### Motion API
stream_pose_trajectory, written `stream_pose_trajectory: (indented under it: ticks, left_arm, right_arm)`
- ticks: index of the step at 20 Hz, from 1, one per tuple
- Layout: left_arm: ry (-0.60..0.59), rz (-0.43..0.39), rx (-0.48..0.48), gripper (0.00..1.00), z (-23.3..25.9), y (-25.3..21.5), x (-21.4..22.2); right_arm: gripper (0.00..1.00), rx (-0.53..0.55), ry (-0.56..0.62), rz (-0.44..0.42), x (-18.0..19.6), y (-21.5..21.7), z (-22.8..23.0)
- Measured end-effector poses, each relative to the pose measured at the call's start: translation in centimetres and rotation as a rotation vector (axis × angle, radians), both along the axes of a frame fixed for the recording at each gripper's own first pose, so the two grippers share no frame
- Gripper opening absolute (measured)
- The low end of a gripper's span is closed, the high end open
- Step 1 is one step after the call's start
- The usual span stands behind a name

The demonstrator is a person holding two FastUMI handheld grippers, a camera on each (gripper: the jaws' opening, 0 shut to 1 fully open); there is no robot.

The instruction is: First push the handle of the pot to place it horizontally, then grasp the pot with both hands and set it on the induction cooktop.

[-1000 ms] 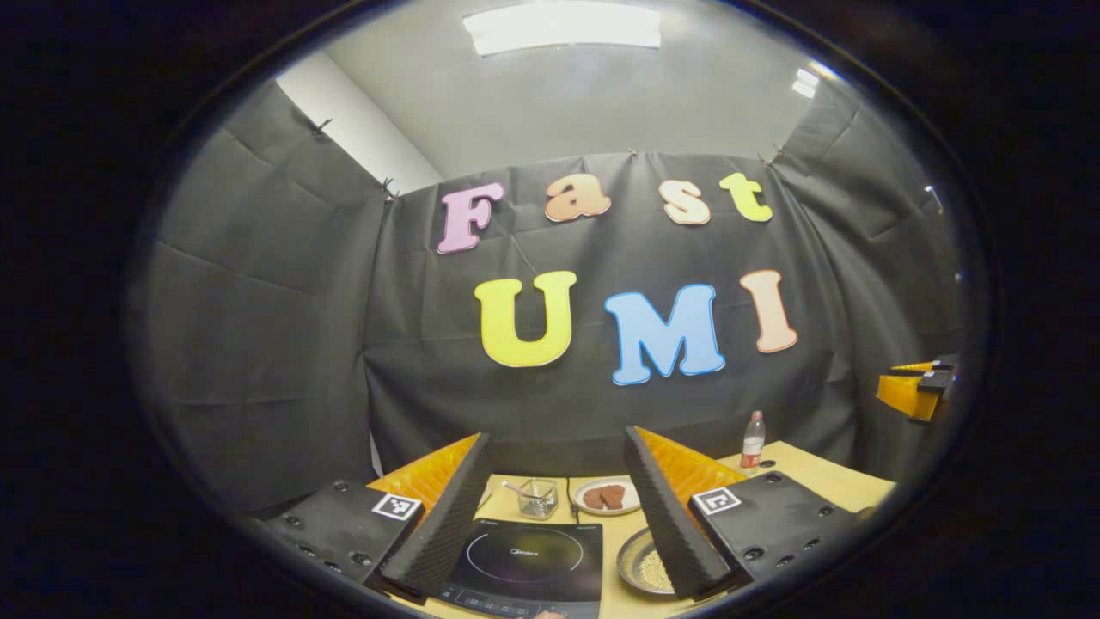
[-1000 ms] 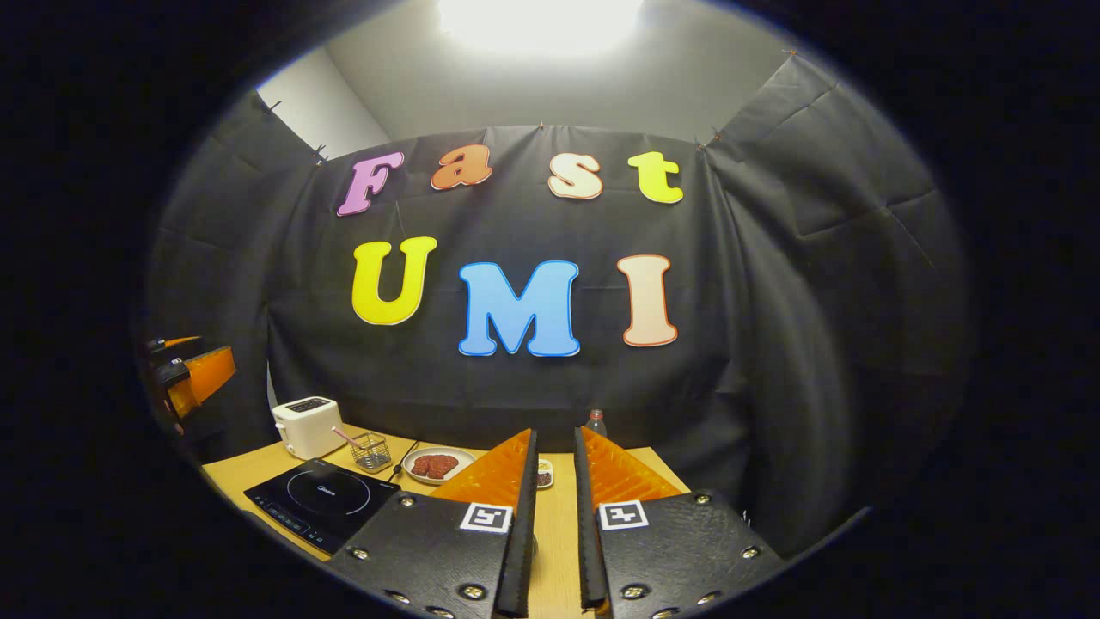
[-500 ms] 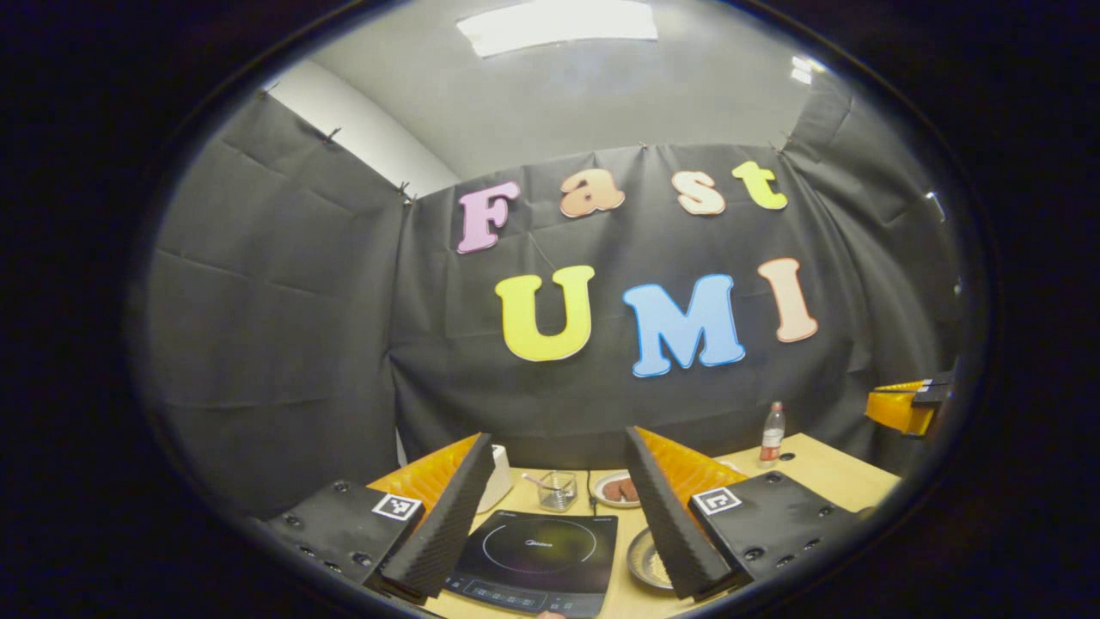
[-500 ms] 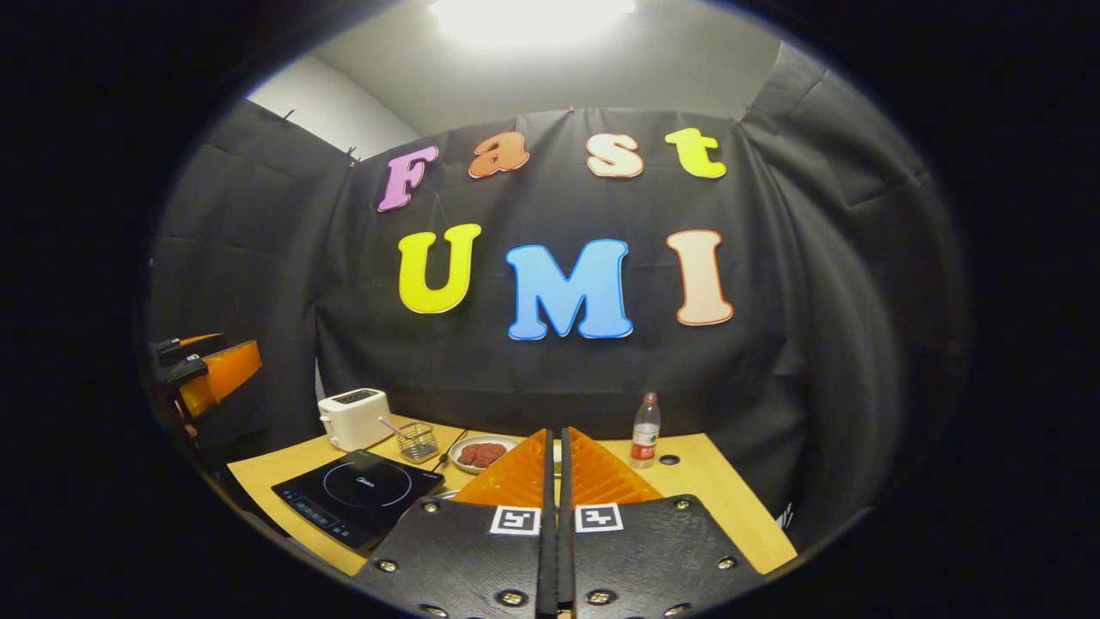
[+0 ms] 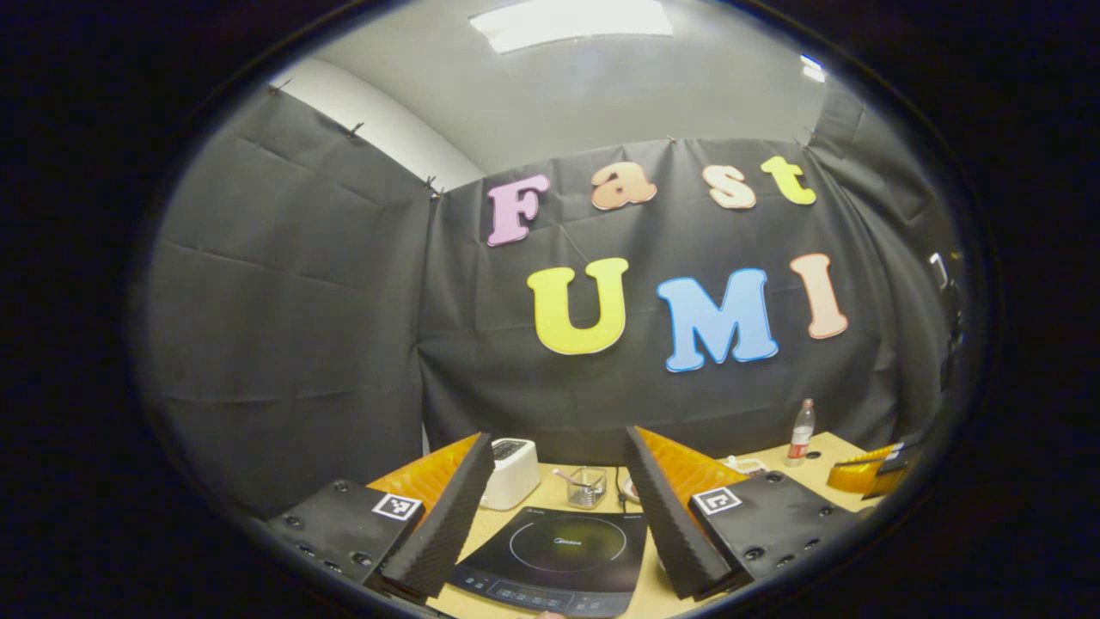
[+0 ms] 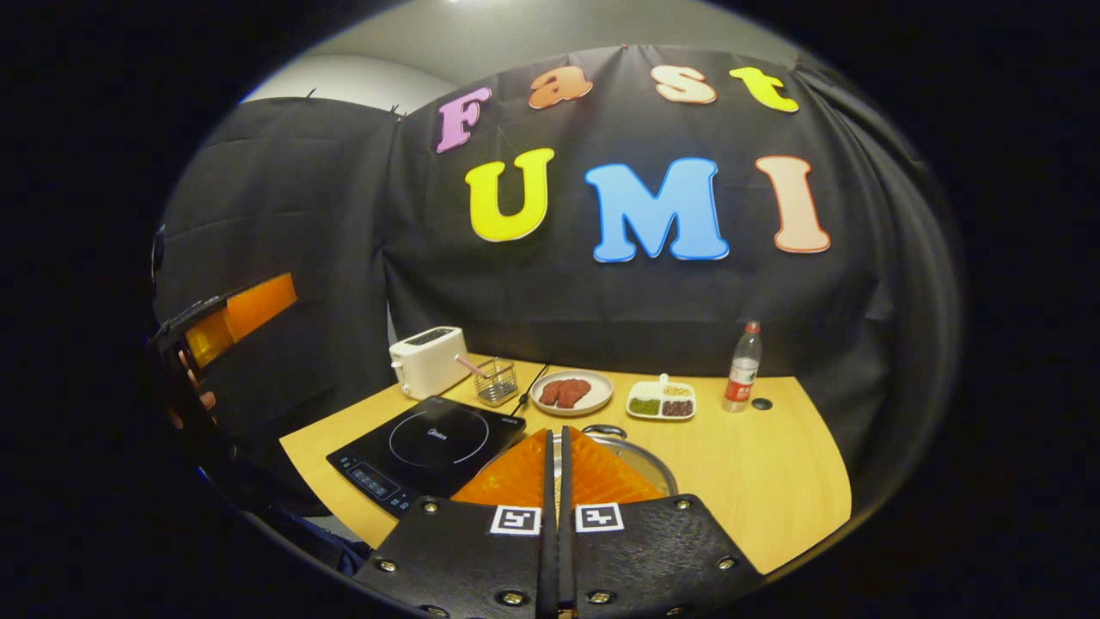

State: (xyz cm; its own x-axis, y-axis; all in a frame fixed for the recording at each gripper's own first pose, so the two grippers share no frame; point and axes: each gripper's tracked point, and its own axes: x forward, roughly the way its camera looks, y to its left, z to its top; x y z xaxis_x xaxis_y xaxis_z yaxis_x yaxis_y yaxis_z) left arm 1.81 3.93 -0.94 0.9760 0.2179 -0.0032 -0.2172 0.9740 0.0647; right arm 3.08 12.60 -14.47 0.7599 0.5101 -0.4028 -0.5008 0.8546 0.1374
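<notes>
A silver pot (image 6: 650, 462) stands on the wooden table (image 6: 756, 481), just right of the black induction cooktop (image 6: 427, 444). Its small loop handle (image 6: 604, 428) shows at the far rim. My right gripper (image 6: 554, 432) hovers above the pot's near side, shut with nothing between its orange fingers, which hide most of the pot. In the left gripper view, my left gripper (image 5: 557, 438) stands open over the cooktop (image 5: 559, 554), and the right gripper (image 5: 866, 474) sits low at the far right. The left gripper (image 6: 236, 316) appears at the left edge of the right gripper view.
Along the back of the table stand a white toaster (image 6: 427, 361), a wire basket (image 6: 496, 382), a plate of meat (image 6: 571, 392), a tray of small dishes (image 6: 660, 401) and a bottle (image 6: 743, 354). A hand (image 6: 191, 397) holds the left gripper.
My right gripper closed from a narrow gap to shut and tipped down toward the table, bringing the pot into view. The left view swung left, and the pot slid out behind its right finger.
</notes>
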Motion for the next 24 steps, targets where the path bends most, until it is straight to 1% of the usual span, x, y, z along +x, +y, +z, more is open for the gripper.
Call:
stream_pose_trajectory:
  ticks: [3,5,7,12,16,19,20,21,24]
  left_arm:
    - [0.005,0.016,-0.017,1.0,-0.6,1.8,0.7]
    - [0.012,0.026,-0.023,0.93,-1.2,3.1,1.3]
    - [0.013,0.035,-0.028,1.0,-1.5,4.4,1.8]
    - [0.017,0.065,-0.03,1.0,-2.5,7.7,2.4]
    - [0.035,0.083,-0.043,1.0,-3.7,9.9,2.8]
    - [0.041,0.084,-0.054,1.0,-4.4,10.9,3.3]
    - [0.045,0.082,-0.06,0.99,-4.7,11.0,3.7]
    - [0.047,0.077,-0.064,1.0,-4.8,11.1,4.0]
    - [0.051,0.061,-0.071,0.99,-5.1,11.0,4.2]
  right_arm:
    - [0.01,-0.037,0.075,0.068,-1.0,2.1,-2.8]
    - [0.01,-0.062,0.131,0.118,-1.9,3.6,-4.7]
    - [0.01,-0.079,0.188,0.162,-2.8,5.0,-6.5]
    - [0.01,-0.12,0.313,0.235,-4.4,8.1,-10.6]
    - [0.01,-0.171,0.408,0.299,-6.0,9.8,-13.8]
    - [0.01,-0.202,0.479,0.318,-6.8,10.1,-16.2]
    - [0.01,-0.215,0.5,0.322,-7.1,10.1,-16.9]
    - [0.01,-0.23,0.518,0.324,-7.3,10.0,-17.5]
    - [0.01,-0.28,0.55,0.322,-7.6,9.2,-19.0]
